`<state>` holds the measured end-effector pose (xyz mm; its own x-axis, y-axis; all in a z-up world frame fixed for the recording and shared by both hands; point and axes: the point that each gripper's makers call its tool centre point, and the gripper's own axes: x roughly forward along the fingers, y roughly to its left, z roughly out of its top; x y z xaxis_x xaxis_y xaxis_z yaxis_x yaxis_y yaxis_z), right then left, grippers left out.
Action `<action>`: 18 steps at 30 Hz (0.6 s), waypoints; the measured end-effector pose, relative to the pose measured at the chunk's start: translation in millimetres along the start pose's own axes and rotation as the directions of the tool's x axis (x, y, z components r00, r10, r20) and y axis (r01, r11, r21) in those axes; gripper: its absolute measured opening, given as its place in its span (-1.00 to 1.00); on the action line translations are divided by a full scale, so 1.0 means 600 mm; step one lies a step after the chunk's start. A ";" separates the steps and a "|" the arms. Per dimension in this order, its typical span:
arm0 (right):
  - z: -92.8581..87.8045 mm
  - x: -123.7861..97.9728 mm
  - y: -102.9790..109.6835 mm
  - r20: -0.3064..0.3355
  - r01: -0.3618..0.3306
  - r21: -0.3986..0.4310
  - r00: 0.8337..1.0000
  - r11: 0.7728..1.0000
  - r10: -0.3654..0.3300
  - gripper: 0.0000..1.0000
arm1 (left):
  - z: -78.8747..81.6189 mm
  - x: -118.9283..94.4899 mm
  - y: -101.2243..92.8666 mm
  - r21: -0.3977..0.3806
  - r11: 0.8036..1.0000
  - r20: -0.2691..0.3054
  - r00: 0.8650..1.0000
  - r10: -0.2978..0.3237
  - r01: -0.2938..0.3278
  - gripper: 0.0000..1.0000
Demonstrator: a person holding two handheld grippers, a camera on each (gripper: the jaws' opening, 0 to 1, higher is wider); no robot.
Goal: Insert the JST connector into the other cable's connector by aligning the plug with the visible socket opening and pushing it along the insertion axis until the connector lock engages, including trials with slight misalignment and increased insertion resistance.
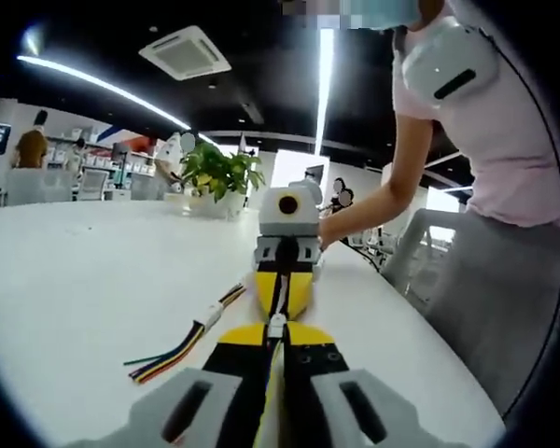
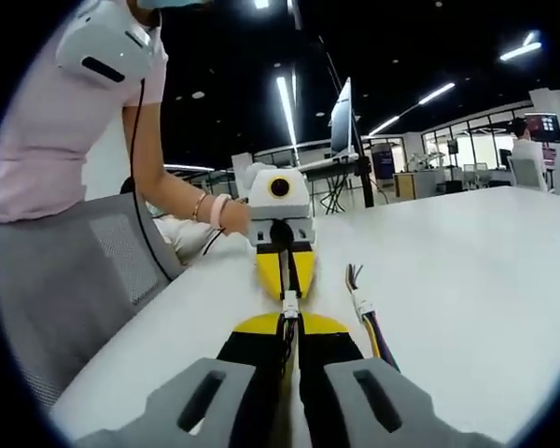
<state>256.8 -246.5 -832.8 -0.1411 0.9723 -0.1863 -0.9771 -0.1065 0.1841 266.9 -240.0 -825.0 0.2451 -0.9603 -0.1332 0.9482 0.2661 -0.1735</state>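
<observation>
In the left gripper view, the left gripper (image 1: 277,359) was seen with its jaws drawn almost together, and a small white connector (image 1: 276,326) was pinched at their tips. The connector's long axis was laid along the jaws, pointing straight ahead toward the right gripper (image 1: 282,285), whose yellow tips were met nose to nose just beyond it. Whether plug and socket were already seated or only touching could not be told, as the joint was too small to read.

In the right gripper view the same meeting was shown from the other side: the right gripper's jaws were closed to a narrow slit, a thin dark lead was run between them, and a white plug (image 2: 289,305) was held at their tips, aimed forward at the opposing yellow tips of the left gripper. The two grippers were thus set on one shared line, so the push was judged to be owed along that line, with neither hand clearly nearer.

Just beside the joined tips, a spare cable (image 1: 180,347) of many coloured wires with its own white housing was left lying on the white table (image 1: 84,280), its length angled away from the insertion line. Farther off, a potted plant (image 1: 219,177) was stood on the table.
</observation>
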 end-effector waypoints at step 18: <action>0.007 0.004 0.006 -0.004 0.005 -0.014 1.000 1.000 -0.005 -1.00 | 0.043 0.031 0.002 -0.038 0.999 0.100 0.995 0.026 -0.022 -1.00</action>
<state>253.5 -244.0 -828.7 -0.1369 0.9720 -0.1908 -0.9799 -0.1046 0.1698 277.6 -259.5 -802.2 0.2889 -0.9565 -0.0393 0.9340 0.2906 -0.2079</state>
